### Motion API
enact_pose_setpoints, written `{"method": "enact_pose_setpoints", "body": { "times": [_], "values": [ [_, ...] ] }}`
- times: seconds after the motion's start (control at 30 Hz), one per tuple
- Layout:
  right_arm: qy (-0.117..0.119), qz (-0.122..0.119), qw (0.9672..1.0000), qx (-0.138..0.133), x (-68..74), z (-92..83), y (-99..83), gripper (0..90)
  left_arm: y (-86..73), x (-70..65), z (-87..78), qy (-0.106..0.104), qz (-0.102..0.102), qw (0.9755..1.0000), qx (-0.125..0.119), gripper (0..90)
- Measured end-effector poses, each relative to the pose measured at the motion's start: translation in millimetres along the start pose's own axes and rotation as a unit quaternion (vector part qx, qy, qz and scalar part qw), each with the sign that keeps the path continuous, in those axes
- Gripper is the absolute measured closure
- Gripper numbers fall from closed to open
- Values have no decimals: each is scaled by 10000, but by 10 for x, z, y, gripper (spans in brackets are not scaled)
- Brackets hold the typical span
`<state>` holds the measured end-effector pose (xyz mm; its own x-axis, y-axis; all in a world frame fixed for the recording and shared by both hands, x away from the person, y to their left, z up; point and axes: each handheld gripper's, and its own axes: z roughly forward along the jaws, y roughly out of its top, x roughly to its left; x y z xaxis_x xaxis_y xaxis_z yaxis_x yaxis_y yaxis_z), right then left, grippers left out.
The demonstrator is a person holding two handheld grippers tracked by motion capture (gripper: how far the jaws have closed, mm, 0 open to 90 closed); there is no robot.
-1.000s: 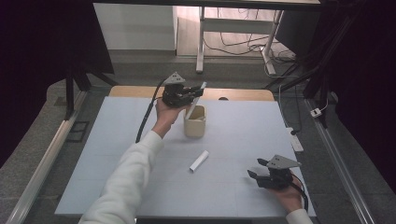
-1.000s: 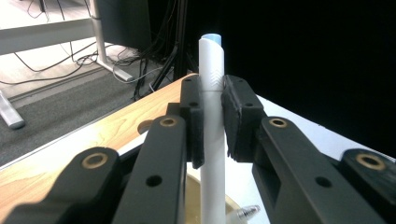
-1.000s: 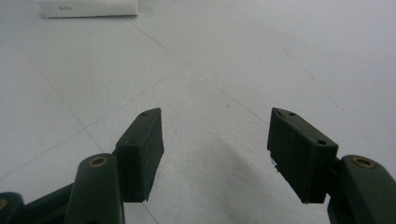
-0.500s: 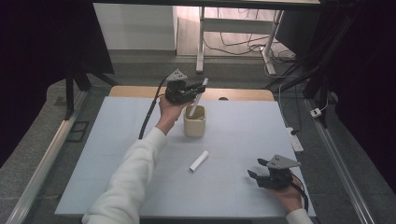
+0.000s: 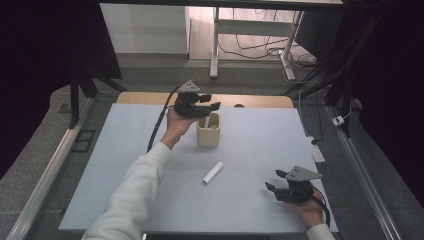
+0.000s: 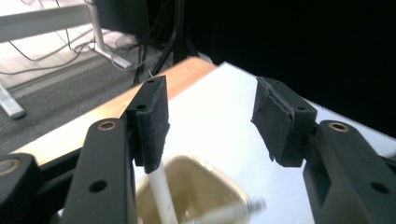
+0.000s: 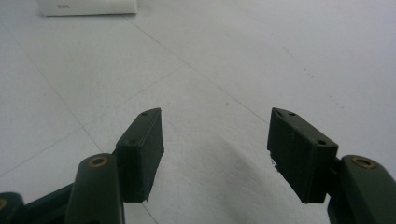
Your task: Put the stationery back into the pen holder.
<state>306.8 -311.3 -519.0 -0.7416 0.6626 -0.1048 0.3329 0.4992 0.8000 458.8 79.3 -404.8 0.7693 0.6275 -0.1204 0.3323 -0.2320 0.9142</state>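
My left gripper [image 5: 214, 102] hovers just over a beige cup [image 5: 208, 131] at the far middle of the white table mat [image 5: 125, 150]. Its jaws have just been opening and nothing is pressed between the pads. In the left gripper view the gripper [image 6: 210, 121] stands open above the cup [image 6: 205, 186], and a thin white stick [image 6: 161, 191] leans inside the cup below one pad [image 6: 152, 123]. A second white stick [image 5: 213, 172] lies on the mat in front of the cup. My right gripper [image 5: 272, 181] rests open near the front right, empty [image 7: 215, 149].
A wooden strip [image 5: 260, 101] runs along the mat's far edge. Metal rails [image 5: 45, 170] flank both sides of the table. A desk frame with cables [image 5: 250, 45] stands on the floor beyond. A white object [image 7: 88, 7] lies ahead of the right gripper.
The left gripper's jaws have opened, and the white stick that it held above the cup now stands inside the cup. The right hand has kept still.
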Motion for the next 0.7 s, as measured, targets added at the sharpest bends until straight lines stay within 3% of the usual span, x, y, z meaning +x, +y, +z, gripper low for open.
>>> {"method": "enact_pose_setpoints", "body": {
  "times": [0.5,0.7],
  "values": [
    [-11,-14,10000,14,9,-9,7,354,-298,-121,-385,86,20,9997,213,451],
    [-17,-23,10000,-9,20,-3,9,354,-420,-197,-544,63,111,9990,428,437]
  ]
}}
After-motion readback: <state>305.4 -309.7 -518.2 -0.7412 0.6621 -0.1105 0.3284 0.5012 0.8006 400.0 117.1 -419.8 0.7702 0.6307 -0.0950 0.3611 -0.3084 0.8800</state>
